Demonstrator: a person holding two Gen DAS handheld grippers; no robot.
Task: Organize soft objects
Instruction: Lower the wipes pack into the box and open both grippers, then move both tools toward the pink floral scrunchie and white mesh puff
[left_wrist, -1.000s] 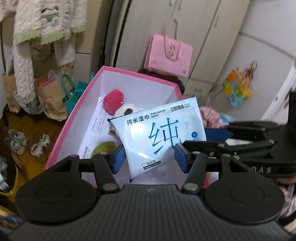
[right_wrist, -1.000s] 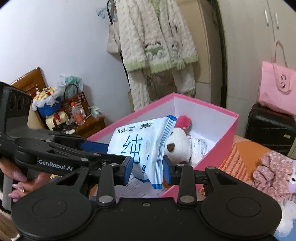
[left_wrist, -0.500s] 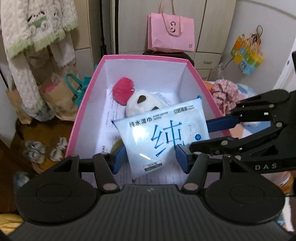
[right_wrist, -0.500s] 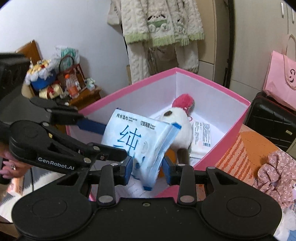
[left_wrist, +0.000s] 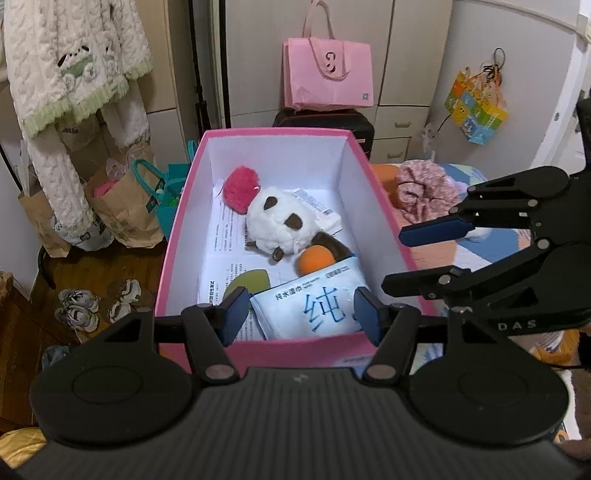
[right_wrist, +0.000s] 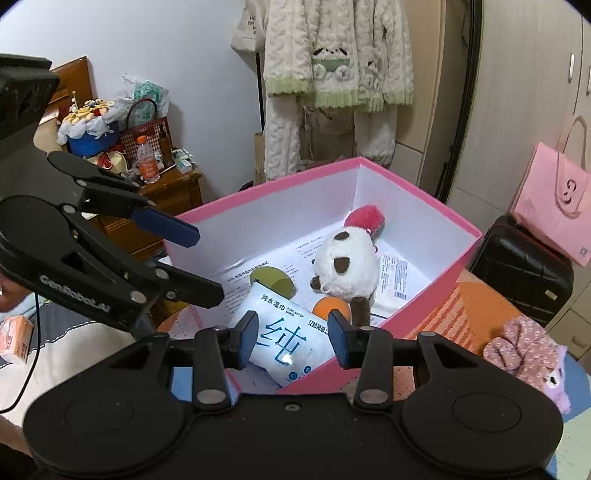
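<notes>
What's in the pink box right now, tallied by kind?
Inside the pink box:
Plush panda: 1
Pink pompom: 1
Orange ball: 1
Wet wipes pack: 1
Small white packet: 1
Green cup: 1
Printed paper sheets lining the bottom: count unclear
Total: 6 items, plus the paper

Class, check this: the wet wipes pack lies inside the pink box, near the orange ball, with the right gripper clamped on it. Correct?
Not quite. The wet wipes pack does lie in the pink box near the orange ball, but the right gripper is open, jaws clear of it, as the right wrist view shows.
</notes>
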